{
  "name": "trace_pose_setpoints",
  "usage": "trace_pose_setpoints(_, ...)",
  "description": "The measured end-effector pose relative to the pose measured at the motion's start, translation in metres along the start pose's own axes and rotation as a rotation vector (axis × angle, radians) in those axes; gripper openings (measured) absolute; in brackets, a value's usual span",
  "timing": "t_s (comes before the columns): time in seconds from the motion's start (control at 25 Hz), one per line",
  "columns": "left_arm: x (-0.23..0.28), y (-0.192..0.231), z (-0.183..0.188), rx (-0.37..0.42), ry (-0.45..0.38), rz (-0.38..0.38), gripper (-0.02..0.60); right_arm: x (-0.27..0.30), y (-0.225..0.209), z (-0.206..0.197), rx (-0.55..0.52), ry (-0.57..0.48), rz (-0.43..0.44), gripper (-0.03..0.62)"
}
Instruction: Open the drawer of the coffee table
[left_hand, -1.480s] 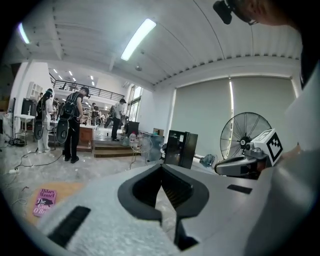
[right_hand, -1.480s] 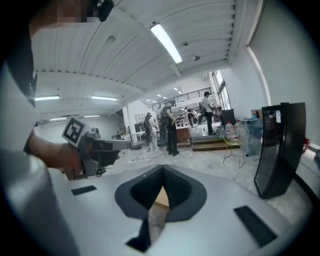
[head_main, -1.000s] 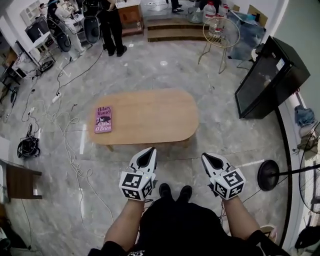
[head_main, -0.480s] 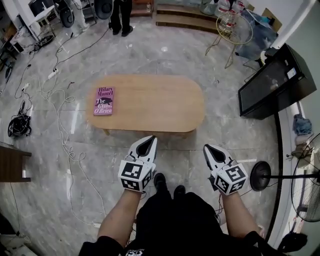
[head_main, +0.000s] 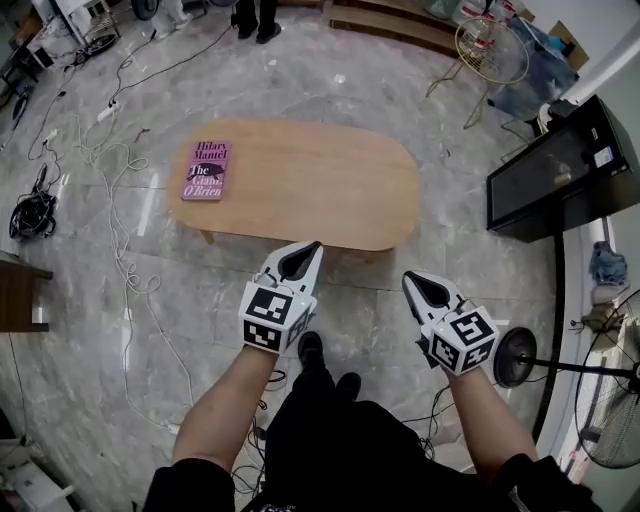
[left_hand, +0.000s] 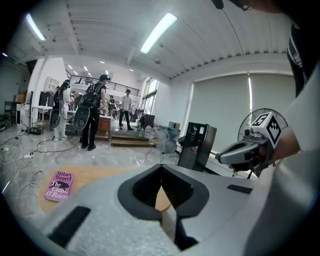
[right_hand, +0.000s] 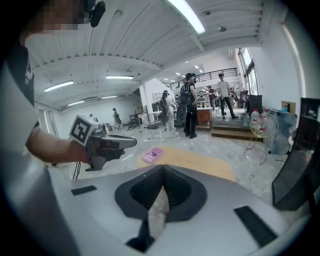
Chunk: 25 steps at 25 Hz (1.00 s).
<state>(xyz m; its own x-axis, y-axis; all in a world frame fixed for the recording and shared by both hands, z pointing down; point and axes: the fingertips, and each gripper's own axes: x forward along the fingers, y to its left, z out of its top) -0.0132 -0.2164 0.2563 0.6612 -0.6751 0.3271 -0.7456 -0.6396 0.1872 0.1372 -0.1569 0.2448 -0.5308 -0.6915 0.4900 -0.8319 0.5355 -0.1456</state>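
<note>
Both claws shut tight and empty: left claw (head_main: 313, 246), right claw (head_main: 408, 278). The oval wooden counter (head_main: 300, 190) lies just ahead. The left tip overlaps its near edge and the right stops short. The drawer cannot be made out. A pink book (head_main: 205, 170) lies on the counter's left end.

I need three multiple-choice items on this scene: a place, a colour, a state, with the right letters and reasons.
1. In the head view, the book lies on the coffee table's: A. left end B. middle C. right end
2. The book's cover is: A. green B. pink C. black
3. The left tongs and right tongs are: A. wide open B. shut, empty C. shut on the book
1 A: it sits near the left end. 2 B: pink cover. 3 B: both gripper views show them closed on nothing.
</note>
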Motion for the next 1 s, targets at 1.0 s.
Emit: trace_pose_setpoints(1.0,0.064,0.067,-0.131,-0.051,-0.021,0.144,0.009,0.12,-0.082,-0.087,0.009,-0.228,-0.062,0.006)
